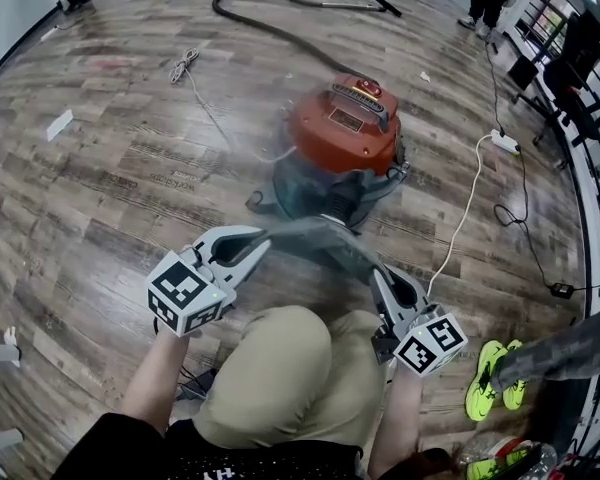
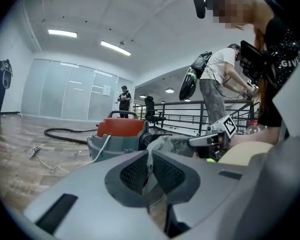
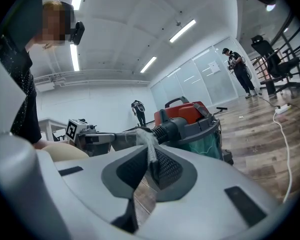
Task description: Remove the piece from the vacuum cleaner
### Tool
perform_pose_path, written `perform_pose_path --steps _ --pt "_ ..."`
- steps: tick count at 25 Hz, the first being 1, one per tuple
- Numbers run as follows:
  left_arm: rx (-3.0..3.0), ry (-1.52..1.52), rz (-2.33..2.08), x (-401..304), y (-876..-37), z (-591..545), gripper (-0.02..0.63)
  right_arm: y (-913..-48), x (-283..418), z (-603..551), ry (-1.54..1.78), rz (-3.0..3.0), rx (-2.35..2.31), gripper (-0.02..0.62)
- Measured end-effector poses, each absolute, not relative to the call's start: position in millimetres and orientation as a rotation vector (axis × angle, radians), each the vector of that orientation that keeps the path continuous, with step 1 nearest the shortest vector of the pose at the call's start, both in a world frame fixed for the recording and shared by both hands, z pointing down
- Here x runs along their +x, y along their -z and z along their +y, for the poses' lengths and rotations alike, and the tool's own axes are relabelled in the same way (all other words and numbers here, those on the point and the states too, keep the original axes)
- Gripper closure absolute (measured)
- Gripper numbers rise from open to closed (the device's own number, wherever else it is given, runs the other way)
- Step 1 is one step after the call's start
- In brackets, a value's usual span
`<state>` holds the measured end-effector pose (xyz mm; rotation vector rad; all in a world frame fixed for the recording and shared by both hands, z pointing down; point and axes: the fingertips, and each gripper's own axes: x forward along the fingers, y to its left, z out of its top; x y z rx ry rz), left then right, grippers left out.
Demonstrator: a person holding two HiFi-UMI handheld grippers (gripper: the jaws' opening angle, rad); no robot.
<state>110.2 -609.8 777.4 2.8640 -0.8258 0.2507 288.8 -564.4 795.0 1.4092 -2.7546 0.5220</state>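
Partly motion-blurred grey piece (image 1: 310, 234) at vac (image 1: 344, 128)

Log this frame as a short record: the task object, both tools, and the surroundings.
vacuum cleaner: orange-topped, standing on the wood floor
grey piece: runs out from the vacuum cleaner's front, held between both tools
left tool: shut on the grey piece
right tool: shut on the grey piece
hose: lying beyond the vacuum cleaner

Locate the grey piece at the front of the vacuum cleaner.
Head view, centre: the grey piece stretches along the near side of the vacuum cleaner, pinched between the left gripper and the right gripper.
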Motion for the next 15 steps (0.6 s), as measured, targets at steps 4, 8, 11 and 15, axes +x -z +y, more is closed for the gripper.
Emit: perform_pose_path --steps 4,8,11,15 --pt "2.823 -0.179 -0.839 102 -775 -604 0.574 -792 295 -548 -0.547 -2.771 1.431 0.557" --pt "2.875 -0.270 -0.800 101 -780 -594 0.574 -792 302 -532 -0.438 -2.691 1.393 0.560" --pt "2.856 -0.269 -0.806 101 -785 -596 0.572 -793 301 -543 -0.483 -2.687 1.410 0.557" --pt "2.823 -0.132 -0.873 105 -773 -606 0.430 -776 308 -561 -0.540 -2.765 1.588 0.325"
